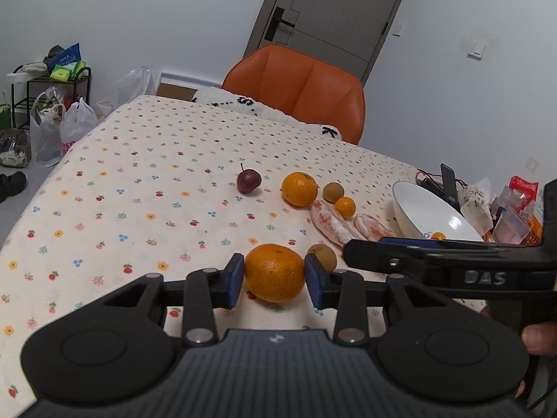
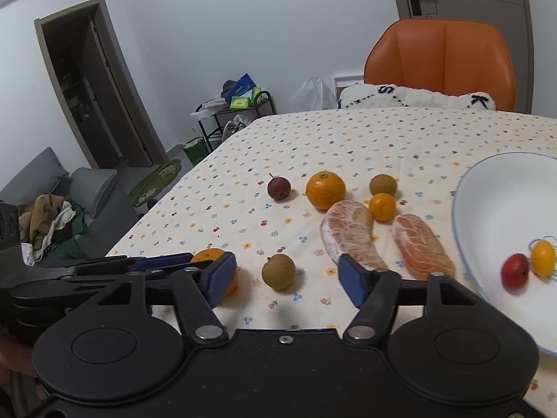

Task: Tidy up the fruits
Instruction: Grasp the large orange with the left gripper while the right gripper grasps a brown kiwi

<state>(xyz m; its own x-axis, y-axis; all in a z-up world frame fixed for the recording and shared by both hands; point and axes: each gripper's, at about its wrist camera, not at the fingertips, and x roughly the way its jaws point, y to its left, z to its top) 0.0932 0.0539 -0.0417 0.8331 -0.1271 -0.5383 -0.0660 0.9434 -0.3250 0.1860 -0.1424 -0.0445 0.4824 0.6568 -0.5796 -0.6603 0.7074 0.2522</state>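
Note:
My left gripper [image 1: 275, 279] is shut on a large orange [image 1: 274, 273] low over the flowered tablecloth, one blue pad pressed to each side. My right gripper [image 2: 286, 280] stands open, and a small brown fruit [image 2: 278, 271] lies on the cloth just ahead of its gap. Farther back lie a dark red fruit [image 2: 278, 188], a second orange [image 2: 325, 190], another brown fruit [image 2: 383, 184], a kumquat [image 2: 382, 206] and two peeled pomelo segments [image 2: 351, 237]. On the right, a white bowl [image 2: 487, 191] holds a red fruit [image 2: 514, 271] and a yellow one [image 2: 542, 257].
An orange chair [image 1: 299, 87] with a white cushion [image 1: 243, 102] stands at the table's far edge. Packets and a phone [image 1: 449, 184] crowd the table behind the bowl. Bags and a black rack [image 1: 52, 97] are on the floor at the left.

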